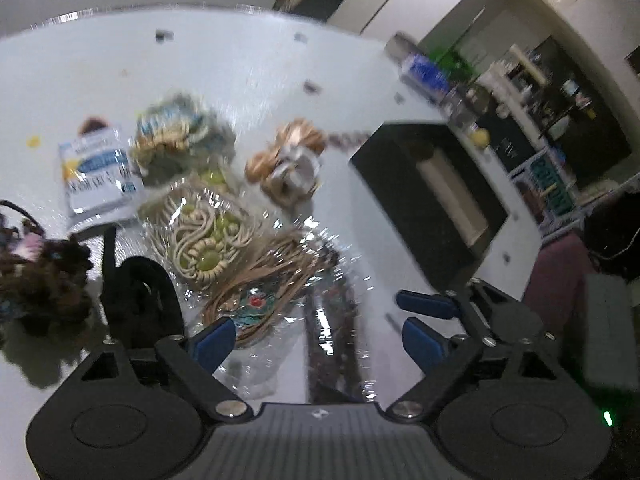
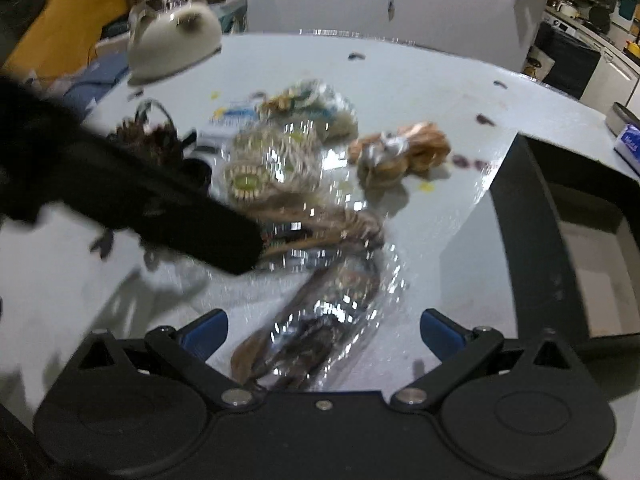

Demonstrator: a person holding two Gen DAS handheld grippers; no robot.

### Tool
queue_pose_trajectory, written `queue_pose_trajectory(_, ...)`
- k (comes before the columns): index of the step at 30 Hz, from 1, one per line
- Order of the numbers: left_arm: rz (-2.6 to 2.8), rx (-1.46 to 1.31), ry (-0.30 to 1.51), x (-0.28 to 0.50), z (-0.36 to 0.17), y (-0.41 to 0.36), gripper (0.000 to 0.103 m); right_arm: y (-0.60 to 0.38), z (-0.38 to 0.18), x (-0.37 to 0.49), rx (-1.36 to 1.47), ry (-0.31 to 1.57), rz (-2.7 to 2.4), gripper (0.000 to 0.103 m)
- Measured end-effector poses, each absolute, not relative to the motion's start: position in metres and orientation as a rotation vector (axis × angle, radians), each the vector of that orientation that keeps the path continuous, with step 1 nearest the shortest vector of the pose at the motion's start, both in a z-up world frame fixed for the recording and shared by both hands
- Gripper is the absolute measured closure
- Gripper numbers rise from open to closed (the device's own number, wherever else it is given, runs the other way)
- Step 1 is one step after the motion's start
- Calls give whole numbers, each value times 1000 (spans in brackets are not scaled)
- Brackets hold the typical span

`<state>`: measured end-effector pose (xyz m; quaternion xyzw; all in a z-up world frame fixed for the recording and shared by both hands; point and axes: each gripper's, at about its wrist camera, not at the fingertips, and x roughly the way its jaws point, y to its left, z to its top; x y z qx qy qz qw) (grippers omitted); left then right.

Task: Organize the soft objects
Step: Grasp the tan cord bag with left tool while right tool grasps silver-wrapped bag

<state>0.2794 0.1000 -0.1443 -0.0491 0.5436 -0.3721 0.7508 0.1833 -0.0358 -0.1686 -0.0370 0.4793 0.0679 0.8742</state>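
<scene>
Both grippers, left gripper [image 1: 316, 328] and right gripper [image 2: 322, 334], are hovering with jaws wide and empty above the near cellophane-wrapped cord bundle [image 2: 316, 320], probably preparing to lift it toward the black box [image 2: 532, 216] at right.

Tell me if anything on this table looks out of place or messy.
Yes: small dark scraps and yellow bits lie scattered on the white table, loose from the wrapped packets piled beside the black box.
</scene>
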Motion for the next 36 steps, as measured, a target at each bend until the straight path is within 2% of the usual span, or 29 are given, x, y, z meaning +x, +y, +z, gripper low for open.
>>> queue_pose_trajectory(6, -807, 34, 1222, 305, -173, 71, 12, -43, -181, 173, -61, 1056, 87, 0)
queue_pose_trajectory(15, -828, 246, 1132, 316, -181, 55, 13, -72, -182, 162, 13, 1077, -63, 0)
queue_pose_trajectory(18, -856, 287, 1128, 305, -179, 54, 26, -76, -181, 161, 30, 1078, -78, 0)
queue_pose_trajectory(20, -855, 325, 1107, 293, -177, 52, 42, -75, -180, 163, 38, 1080, -71, 0)
queue_pose_trajectory(21, -842, 343, 1093, 288, -177, 50, 46, -76, -180, 164, 37, 1081, -65, 0)
queue_pose_trajectory(25, -761, 270, 1110, 277, -175, 58, 48, -71, -180, 173, 36, 1081, -24, 1)
queue_pose_trajectory(29, -688, 190, 1157, 257, -173, 74, 50, -62, -181, 179, 38, 1094, 38, 14)
queue_pose_trajectory(32, -634, 135, 1196, 241, -171, 87, 50, -57, -183, 179, 23, 1094, 46, 15)
queue_pose_trajectory(36, -580, 40, 1254, 235, -172, 101, 42, -53, -180, 173, 17, 1080, 56, 30)
